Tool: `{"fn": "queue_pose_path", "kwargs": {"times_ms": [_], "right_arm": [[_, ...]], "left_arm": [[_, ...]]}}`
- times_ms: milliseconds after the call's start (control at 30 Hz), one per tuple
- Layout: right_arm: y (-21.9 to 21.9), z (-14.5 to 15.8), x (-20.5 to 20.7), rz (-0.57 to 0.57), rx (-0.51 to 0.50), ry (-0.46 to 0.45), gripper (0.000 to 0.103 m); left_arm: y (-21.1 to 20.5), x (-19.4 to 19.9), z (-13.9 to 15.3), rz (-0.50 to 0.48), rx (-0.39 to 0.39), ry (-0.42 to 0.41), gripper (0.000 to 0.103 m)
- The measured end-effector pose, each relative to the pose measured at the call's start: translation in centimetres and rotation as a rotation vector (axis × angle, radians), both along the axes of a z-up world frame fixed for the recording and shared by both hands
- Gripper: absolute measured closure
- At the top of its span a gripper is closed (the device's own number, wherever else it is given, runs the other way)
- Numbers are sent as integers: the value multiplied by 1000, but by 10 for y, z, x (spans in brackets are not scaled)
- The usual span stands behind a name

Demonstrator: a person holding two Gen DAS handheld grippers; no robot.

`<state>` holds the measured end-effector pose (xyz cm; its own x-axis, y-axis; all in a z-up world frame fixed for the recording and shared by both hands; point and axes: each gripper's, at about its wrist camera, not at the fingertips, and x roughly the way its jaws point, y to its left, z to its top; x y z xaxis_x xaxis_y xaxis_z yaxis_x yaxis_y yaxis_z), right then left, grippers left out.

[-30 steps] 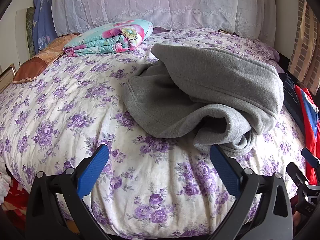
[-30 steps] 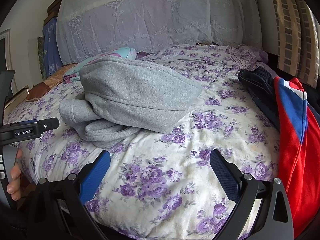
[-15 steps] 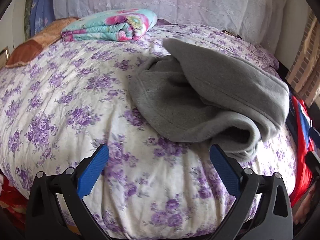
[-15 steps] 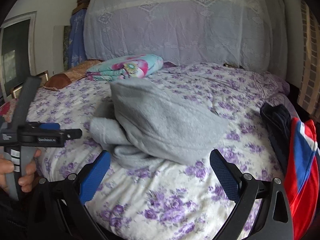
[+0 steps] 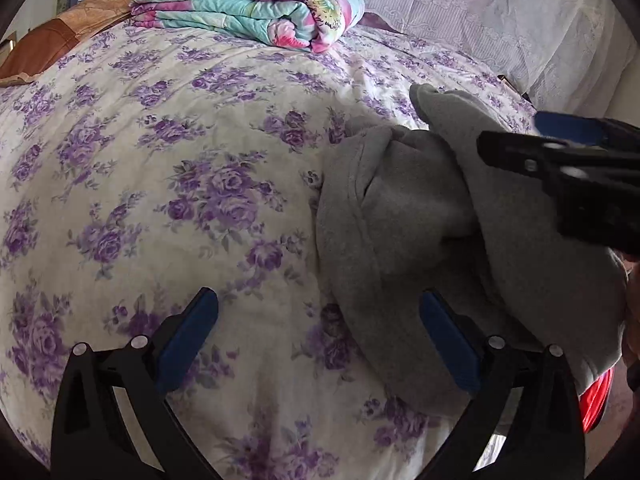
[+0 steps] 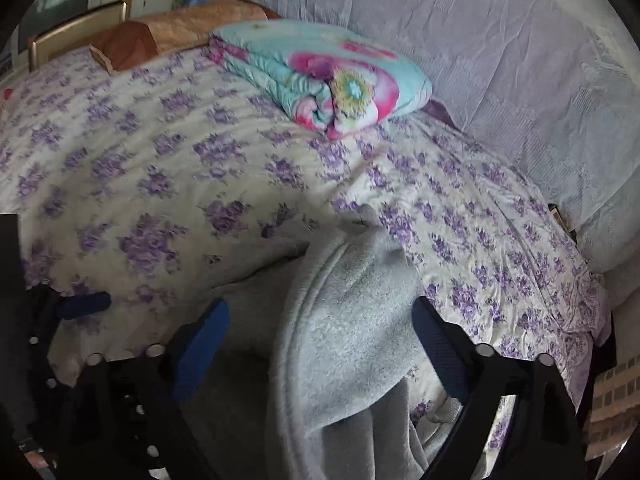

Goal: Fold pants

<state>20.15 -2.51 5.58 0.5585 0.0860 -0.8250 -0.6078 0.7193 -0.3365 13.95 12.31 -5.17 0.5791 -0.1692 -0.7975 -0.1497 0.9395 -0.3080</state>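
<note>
Grey fleece pants lie bunched on the purple-flowered bedspread. My left gripper is open, low over the bed, its right finger at the pants' near edge. My right gripper is open, with a raised fold of the pants between its fingers; I cannot tell whether the pads touch it. The right gripper also shows in the left wrist view above the pants. The left gripper's blue pad shows at the left of the right wrist view.
A folded turquoise and pink quilt lies at the back of the bed, with a brown pillow to its left. A pale lace cover rises behind. A red garment shows at the bed's right edge.
Both grippers have moved forward and down onto the bed. The right gripper now straddles a fold of the pants, and the left has come in close to their near edge.
</note>
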Motion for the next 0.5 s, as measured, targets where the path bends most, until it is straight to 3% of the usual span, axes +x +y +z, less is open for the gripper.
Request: {"fn": "queue_pose_path", "kwargs": {"times_ms": [33, 67, 233, 367, 500], "right_arm": [[-8, -6, 10, -20, -10, 45, 81], [-20, -8, 18, -42, -9, 74, 96], [-101, 16, 43, -168, 35, 19, 96], [-164, 28, 61, -220, 172, 79, 96], [-186, 17, 66, -205, 229, 133, 96]], "left_arm": [[-1, 4, 1, -9, -2, -1, 5], [-3, 8, 2, -21, -1, -2, 5], [-8, 39, 6, -72, -50, 4, 5], [-19, 75, 1, -138, -90, 42, 5], [-28, 117, -20, -188, -204, 135, 5]]}}
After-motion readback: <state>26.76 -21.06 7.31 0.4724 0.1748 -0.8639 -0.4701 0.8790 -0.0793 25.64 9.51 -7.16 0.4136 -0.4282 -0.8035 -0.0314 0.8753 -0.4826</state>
